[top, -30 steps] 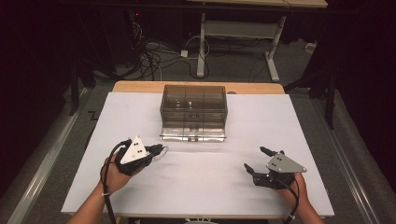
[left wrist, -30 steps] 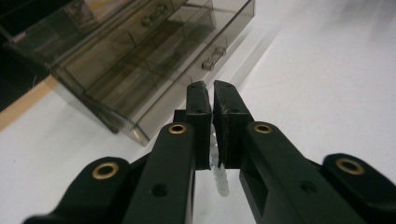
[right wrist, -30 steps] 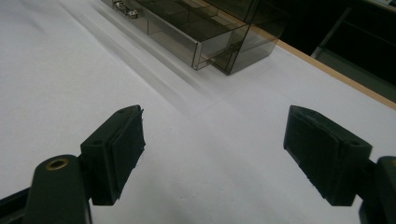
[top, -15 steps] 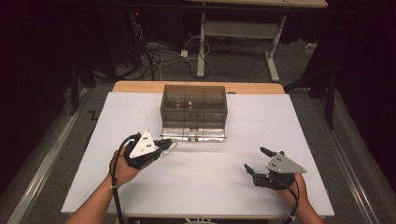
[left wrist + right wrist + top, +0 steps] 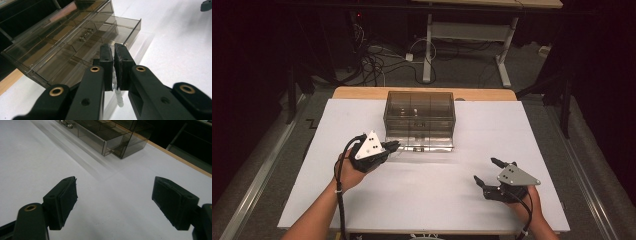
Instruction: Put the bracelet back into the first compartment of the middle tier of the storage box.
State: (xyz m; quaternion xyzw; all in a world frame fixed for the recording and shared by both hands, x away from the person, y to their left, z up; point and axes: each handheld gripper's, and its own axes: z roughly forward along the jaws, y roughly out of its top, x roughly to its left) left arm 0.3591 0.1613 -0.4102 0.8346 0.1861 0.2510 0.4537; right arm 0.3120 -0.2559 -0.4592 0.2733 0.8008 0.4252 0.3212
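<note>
- The tabletop [image 5: 362, 120] is covered by a white sheet, with a strip of bare wood showing along its far edge
- A smoky transparent drawer box [image 5: 419, 117] stands at the middle of the far edge, divided inside into compartments; its bottom drawer [image 5: 424, 146] is pulled out toward the person, and small metal pieces [image 5: 65, 123] lie in it near the front wall
- The right gripper [image 5: 488, 170] rests on the sheet near the near right corner, held by the right hand [image 5: 528, 205], well apart from the box; its jaws are spread wide with only bare sheet between them, as the right gripper view shows [image 5: 113, 202]
- The left gripper [image 5: 393, 146] is held in the left hand [image 5: 349, 172] just beside the left front corner of the open drawer, its tips pointing at the drawer
- In the left gripper view [image 5: 113, 62] its jaws are nearly together, clamped on a small white ribbed plastic piece [image 5: 118, 96], which sticks out below the pads; what exactly the piece is I cannot tell
</note>
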